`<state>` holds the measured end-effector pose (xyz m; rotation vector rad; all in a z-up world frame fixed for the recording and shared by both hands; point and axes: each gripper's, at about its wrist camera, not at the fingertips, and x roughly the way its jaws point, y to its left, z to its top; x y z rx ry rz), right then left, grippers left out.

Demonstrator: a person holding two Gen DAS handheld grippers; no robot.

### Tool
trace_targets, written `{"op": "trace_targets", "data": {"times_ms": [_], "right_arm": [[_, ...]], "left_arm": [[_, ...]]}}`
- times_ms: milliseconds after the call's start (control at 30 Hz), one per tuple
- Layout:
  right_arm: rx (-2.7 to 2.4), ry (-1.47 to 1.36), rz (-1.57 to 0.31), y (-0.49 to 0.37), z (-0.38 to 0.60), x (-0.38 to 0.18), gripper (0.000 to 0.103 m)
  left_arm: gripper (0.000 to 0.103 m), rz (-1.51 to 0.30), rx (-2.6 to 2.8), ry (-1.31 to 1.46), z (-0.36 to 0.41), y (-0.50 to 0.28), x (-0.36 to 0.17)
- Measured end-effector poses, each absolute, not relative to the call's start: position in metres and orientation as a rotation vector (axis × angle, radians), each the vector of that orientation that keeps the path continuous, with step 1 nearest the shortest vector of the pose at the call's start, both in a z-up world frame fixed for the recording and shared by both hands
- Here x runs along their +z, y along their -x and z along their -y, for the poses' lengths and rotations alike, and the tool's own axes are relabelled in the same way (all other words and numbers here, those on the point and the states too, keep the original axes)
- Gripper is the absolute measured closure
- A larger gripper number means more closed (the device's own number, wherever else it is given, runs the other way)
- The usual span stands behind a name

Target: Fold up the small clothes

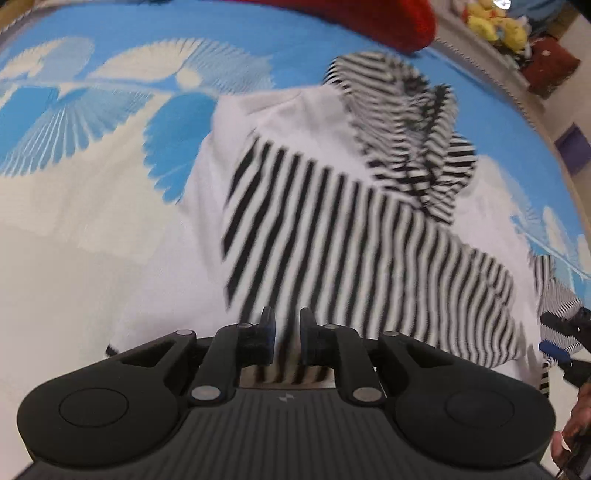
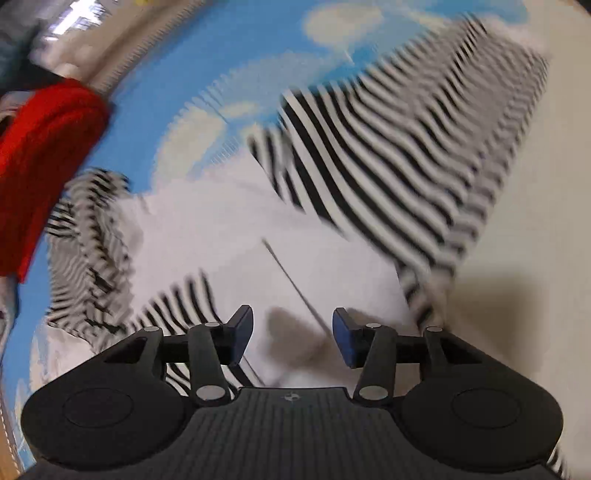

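A small white hooded top with black-and-white striped panels [image 1: 332,229] lies spread on a blue and white patterned cover [image 1: 92,155]. Its striped hood [image 1: 413,122] lies bunched at the far end. My left gripper [image 1: 287,332] hovers over the near striped hem, its jaws a narrow gap apart with nothing between the pads. In the right wrist view the same top [image 2: 229,236] lies below, with a striped sleeve [image 2: 406,155] folded across it. My right gripper [image 2: 292,334] is wide open and empty above the white part. Both views are motion-blurred.
A red cloth [image 1: 388,18] lies at the far edge of the cover; it also shows in the right wrist view [image 2: 40,158]. Yellow soft toys [image 1: 495,22] sit on a shelf at the far right. The other gripper [image 1: 565,332] shows at the right edge.
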<state>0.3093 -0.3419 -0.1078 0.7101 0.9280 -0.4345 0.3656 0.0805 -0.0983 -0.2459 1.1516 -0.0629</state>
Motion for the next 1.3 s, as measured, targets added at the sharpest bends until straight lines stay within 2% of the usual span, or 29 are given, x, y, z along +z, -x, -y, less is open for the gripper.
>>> {"op": "trace_targets", "data": {"times_ms": [100, 267, 367, 400, 433, 567, 800, 967, 1033, 1200, 1267, 1300], "right_arm": [[-0.377, -0.586, -0.885, -0.308, 0.345, -0.095, 0.050], [-0.345, -0.508, -0.923, -0.302, 0.360, -0.089, 0.046], [-0.359, -0.427, -0.883, -0.299, 0.366, -0.082, 0.024], [-0.368, -0.402, -0.864, -0.298, 0.371, -0.078, 0.012], [-0.376, -0.392, -0.841, -0.295, 0.378, -0.073, 0.007], [-0.415, -0.437, -0.753, -0.285, 0.423, -0.057, 0.001], [-0.629, -0.488, -0.694, -0.258, 0.514, -0.058, 0.001], [-0.642, -0.525, -0.708, -0.249, 0.550, -0.081, 0.004], [-0.661, -0.533, -0.710, -0.250, 0.560, -0.092, 0.018], [-0.685, -0.628, -0.698, -0.249, 0.584, -0.110, 0.036], [-0.693, -0.664, -0.698, -0.249, 0.592, -0.119, 0.045], [-0.693, -0.689, -0.693, -0.248, 0.594, -0.123, 0.053]], "left_arm": [[0.088, -1.129, -0.083, 0.210, -0.066, -0.365, -0.089], [0.083, -1.107, -0.115, 0.174, -0.044, -0.364, -0.084], [0.083, -1.106, -0.130, 0.154, -0.035, -0.363, -0.084], [0.083, -1.107, -0.134, 0.150, -0.033, -0.362, -0.084], [0.082, -1.110, -0.139, 0.147, -0.031, -0.362, -0.085], [0.081, -1.116, -0.148, 0.147, -0.025, -0.363, -0.088], [0.081, -1.132, -0.153, 0.154, -0.016, -0.367, -0.093], [0.081, -1.127, -0.154, 0.153, -0.008, -0.368, -0.093], [0.081, -1.126, -0.153, 0.158, -0.006, -0.369, -0.093], [0.081, -1.129, -0.162, 0.156, -0.002, -0.368, -0.094], [0.081, -1.130, -0.162, 0.152, -0.003, -0.368, -0.094], [0.081, -1.130, -0.161, 0.152, -0.004, -0.368, -0.094]]}}
